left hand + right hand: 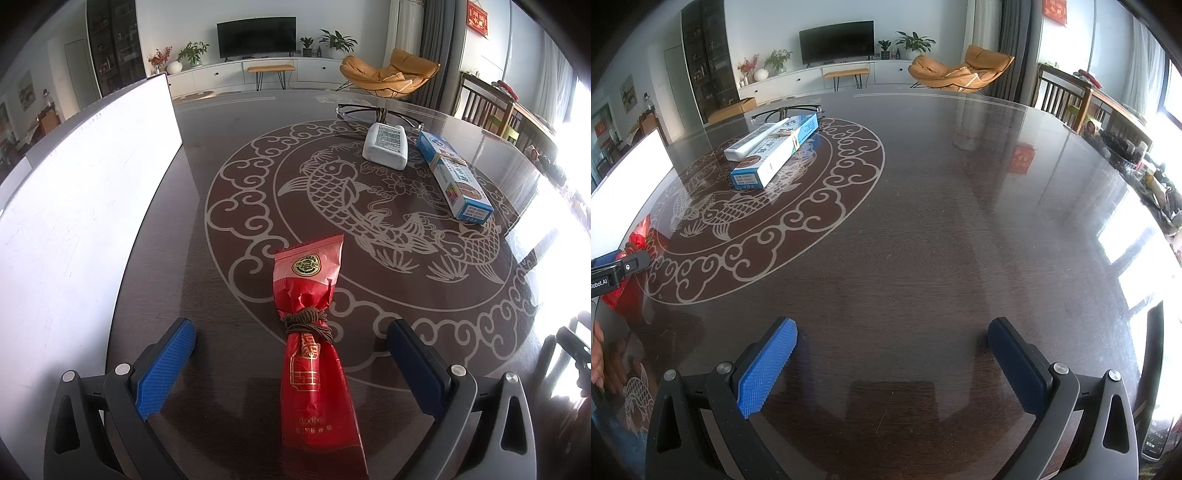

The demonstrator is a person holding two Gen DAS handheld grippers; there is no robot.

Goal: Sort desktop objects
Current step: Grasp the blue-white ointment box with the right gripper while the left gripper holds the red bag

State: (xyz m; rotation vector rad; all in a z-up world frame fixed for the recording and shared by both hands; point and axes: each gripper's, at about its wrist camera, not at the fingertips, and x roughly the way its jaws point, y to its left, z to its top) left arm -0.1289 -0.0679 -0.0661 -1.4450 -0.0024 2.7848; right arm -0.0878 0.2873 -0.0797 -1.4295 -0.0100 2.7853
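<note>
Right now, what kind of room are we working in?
Most likely a home living and dining room: a television on a low white cabinet, an orange lounge chair, and houseplants beyond the dark table.

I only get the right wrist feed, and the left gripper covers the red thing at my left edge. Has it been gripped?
Observer: No. The left gripper is open. Its fingers stand either side of the red packet, clear of it.
Operator: How does the packet lie?
Observer: Flat on the table, lengthwise between the fingers, with a brown cord tied round its middle.
Operator: What is that dark shape behind the blue box?
Observer: Dark-framed glasses, lying just beyond the white bottle.
</note>
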